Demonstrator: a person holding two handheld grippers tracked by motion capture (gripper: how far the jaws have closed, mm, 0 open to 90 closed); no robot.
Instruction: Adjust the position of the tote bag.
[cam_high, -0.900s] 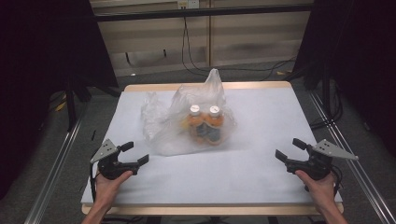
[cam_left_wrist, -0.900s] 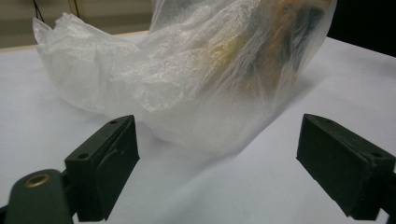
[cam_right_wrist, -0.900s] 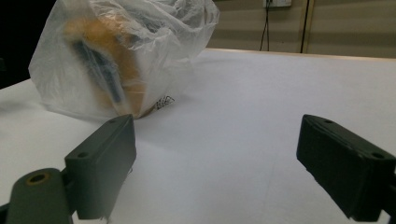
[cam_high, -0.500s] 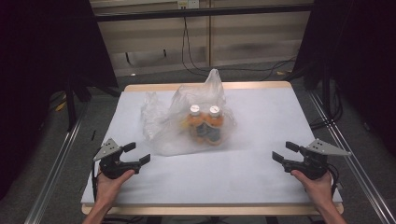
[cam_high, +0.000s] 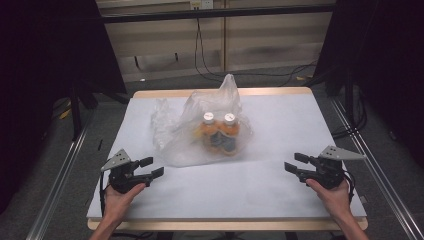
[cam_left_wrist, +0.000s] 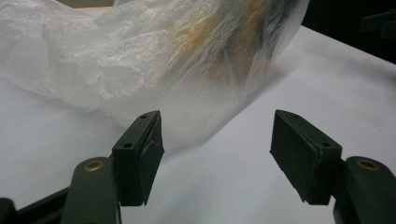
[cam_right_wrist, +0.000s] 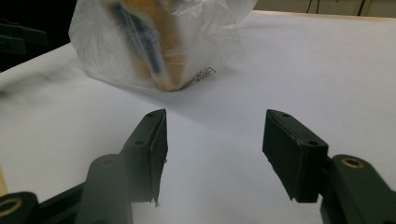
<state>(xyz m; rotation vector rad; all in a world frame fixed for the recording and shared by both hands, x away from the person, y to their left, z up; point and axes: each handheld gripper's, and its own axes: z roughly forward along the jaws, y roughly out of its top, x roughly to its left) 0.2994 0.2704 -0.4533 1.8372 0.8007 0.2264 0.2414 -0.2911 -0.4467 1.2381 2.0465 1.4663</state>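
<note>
Each black hand-held gripper (cam_high: 149, 167) carries a grey triangular plate (brass-coloured pivot screws)

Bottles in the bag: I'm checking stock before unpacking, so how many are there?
2. Both stand upright side by side inside the clear plastic bag at mid-table: the left bottle and the right bottle, each white-capped. The crumpled film may hide more.

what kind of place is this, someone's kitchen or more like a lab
Most likely a lab or recording setup, not a kitchen: a white-topped table with metal rails alongside, dark curtains on both sides, and loose cables hanging behind.
</note>
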